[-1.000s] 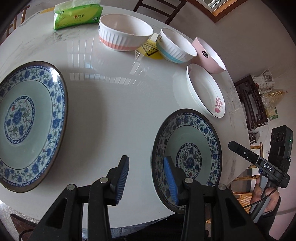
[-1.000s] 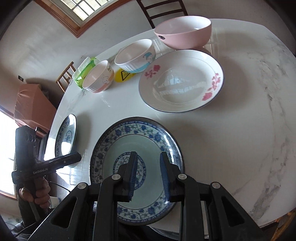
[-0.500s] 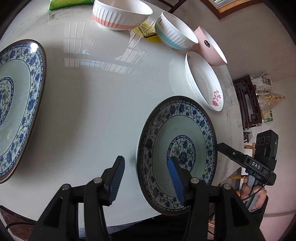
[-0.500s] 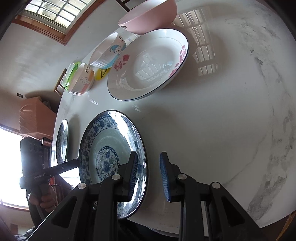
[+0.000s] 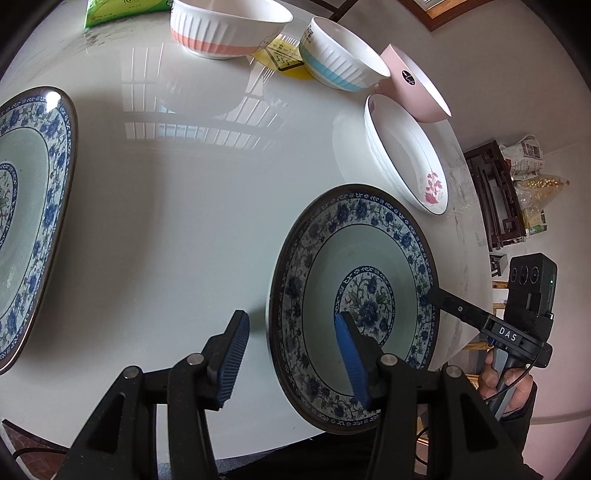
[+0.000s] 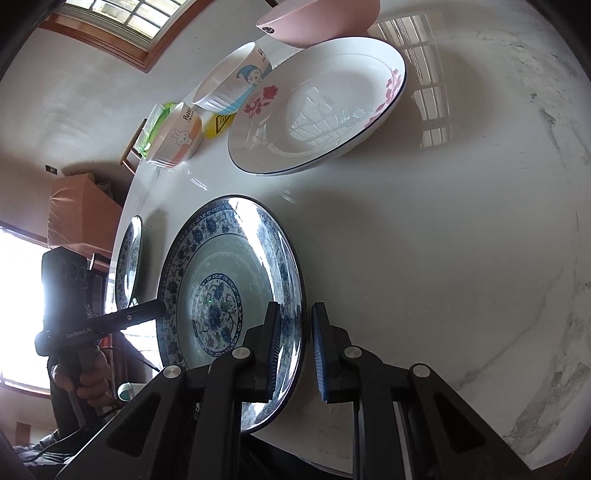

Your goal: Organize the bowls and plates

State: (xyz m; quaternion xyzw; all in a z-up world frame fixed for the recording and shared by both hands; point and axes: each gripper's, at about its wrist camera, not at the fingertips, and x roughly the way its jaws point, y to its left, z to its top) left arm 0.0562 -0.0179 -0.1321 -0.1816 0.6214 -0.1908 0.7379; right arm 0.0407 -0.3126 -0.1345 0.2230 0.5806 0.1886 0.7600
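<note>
Two grippers straddle opposite rims of the blue-patterned plate [image 5: 354,295] at the table's [image 5: 184,221] near edge: right gripper [image 6: 294,349] closing on its rim, not yet pinched; left gripper [image 5: 291,356] half-open, unclenched. Step: grasping. Next probably needs a firm pinch, then lifting toward the second blue plate [image 5: 33,221] at the left edge.

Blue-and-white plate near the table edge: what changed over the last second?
The right gripper has shifted from over the plate's centre to straddle its right rim; its jaws are closing, pads not yet pressing. The left gripper closed in on the near blue-and-white plate, straddling its left rim, open. Plates, bowls and table unmoved.
</note>
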